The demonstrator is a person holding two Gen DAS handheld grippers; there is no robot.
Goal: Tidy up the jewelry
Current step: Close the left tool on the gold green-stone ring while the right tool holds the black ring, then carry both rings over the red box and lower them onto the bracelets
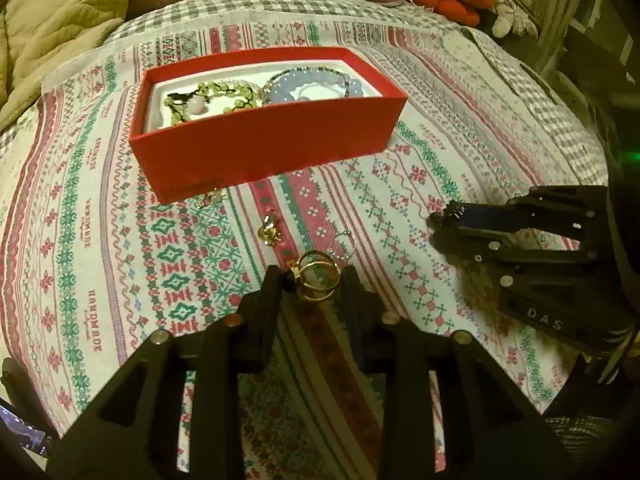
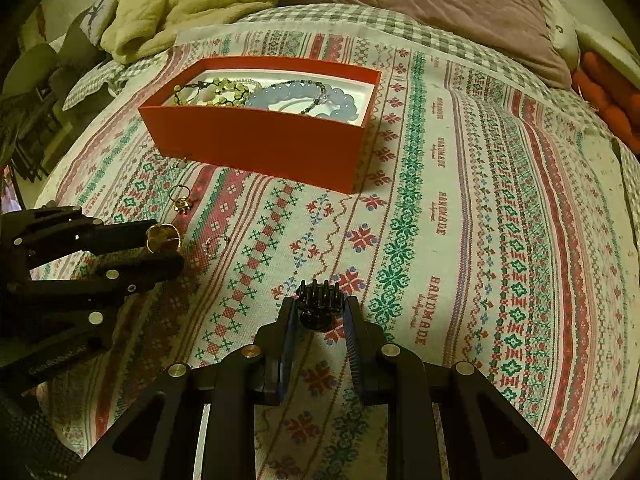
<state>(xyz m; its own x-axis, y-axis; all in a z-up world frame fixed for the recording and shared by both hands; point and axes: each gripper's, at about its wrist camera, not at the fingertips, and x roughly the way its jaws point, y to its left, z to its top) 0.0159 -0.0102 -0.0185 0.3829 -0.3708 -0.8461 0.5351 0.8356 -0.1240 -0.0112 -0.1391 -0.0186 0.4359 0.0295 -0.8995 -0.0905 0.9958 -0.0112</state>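
Observation:
Two gold rings (image 1: 317, 280), stacked together, sit between the fingertips of my left gripper (image 1: 314, 280), whose jaws press on them just above the patterned cloth. The right wrist view shows the same gold rings (image 2: 162, 237) in the left gripper (image 2: 160, 245). My right gripper (image 2: 319, 304) is shut on a small black claw clip (image 2: 318, 298) and hovers to the right of the left one, also seen as the right gripper (image 1: 442, 220). Beyond both stands the open red box (image 1: 264, 144) with a green bead bracelet (image 1: 216, 94) and a blue bead bracelet (image 1: 296, 84) inside.
Loose on the cloth in front of the box lie a gold ring with an ornament (image 1: 271, 230), a thin silver ring (image 1: 343, 244) and a small piece (image 1: 210, 198) against the box wall. A beige blanket (image 2: 180, 0) and a mauve pillow (image 2: 420, 8) lie behind.

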